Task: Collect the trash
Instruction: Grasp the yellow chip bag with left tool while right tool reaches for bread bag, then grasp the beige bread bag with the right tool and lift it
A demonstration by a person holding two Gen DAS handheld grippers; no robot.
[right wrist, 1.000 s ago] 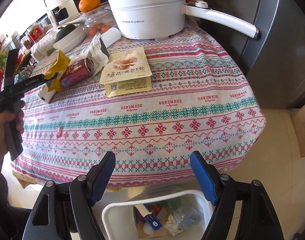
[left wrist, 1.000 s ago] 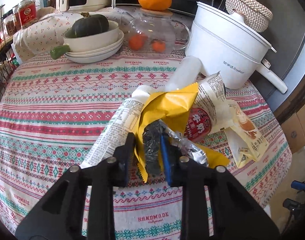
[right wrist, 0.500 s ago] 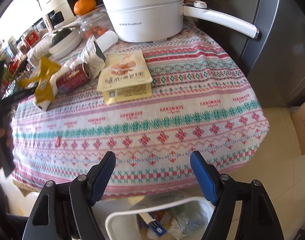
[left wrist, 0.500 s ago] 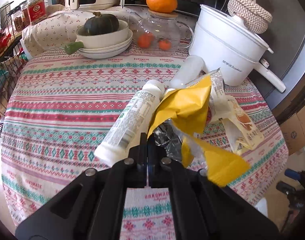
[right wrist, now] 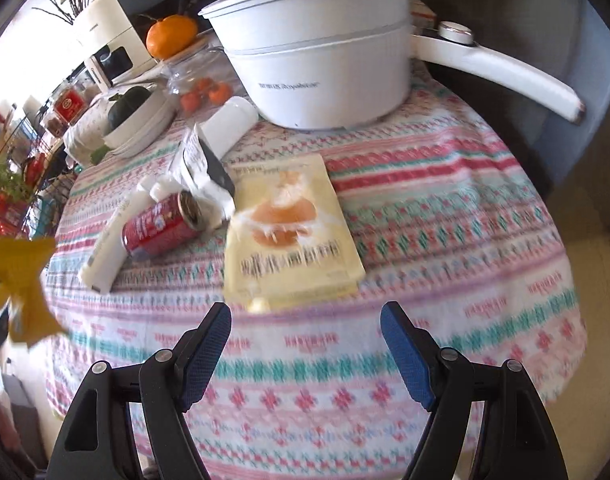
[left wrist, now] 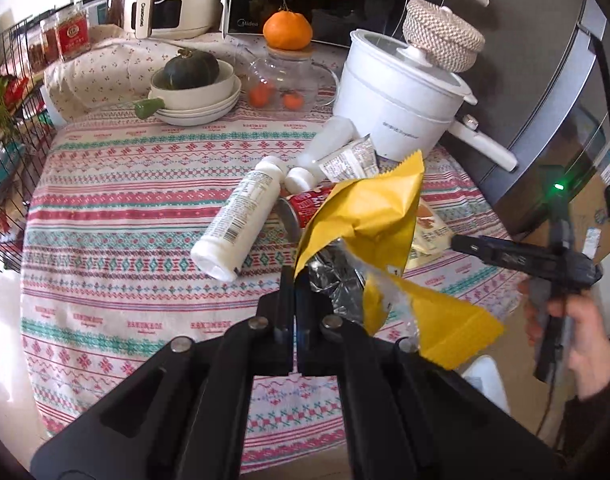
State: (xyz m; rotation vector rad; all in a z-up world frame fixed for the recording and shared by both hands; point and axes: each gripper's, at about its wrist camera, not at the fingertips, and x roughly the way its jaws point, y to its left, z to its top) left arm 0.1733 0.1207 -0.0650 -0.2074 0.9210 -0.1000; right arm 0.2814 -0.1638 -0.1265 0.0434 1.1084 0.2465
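Observation:
My left gripper [left wrist: 296,280] is shut on a crumpled yellow snack bag [left wrist: 369,216] with a silver lining, held up above the patterned tablecloth [left wrist: 125,216]. The same yellow bag [right wrist: 23,276] hangs at the left edge of the right wrist view. On the cloth lie a white bottle [left wrist: 239,218], a red can [right wrist: 161,226], a torn white wrapper [right wrist: 197,168] and a pale yellow food pouch [right wrist: 289,236]. My right gripper [right wrist: 305,320] stands open over the cloth, just in front of the pouch, with nothing between its fingers.
A white electric pot [right wrist: 321,60] with a long handle stands behind the trash. Stacked bowls with a green squash [left wrist: 191,70], a glass teapot [left wrist: 285,80] topped by an orange, and appliances fill the back. A wire rack [left wrist: 5,152] is at the left. A hand [left wrist: 581,332] holds the right gripper.
My left gripper closed on the yellow bag and lifted it off the table. My right gripper moved from over the white bin at the table's edge to above the cloth near the pouch.

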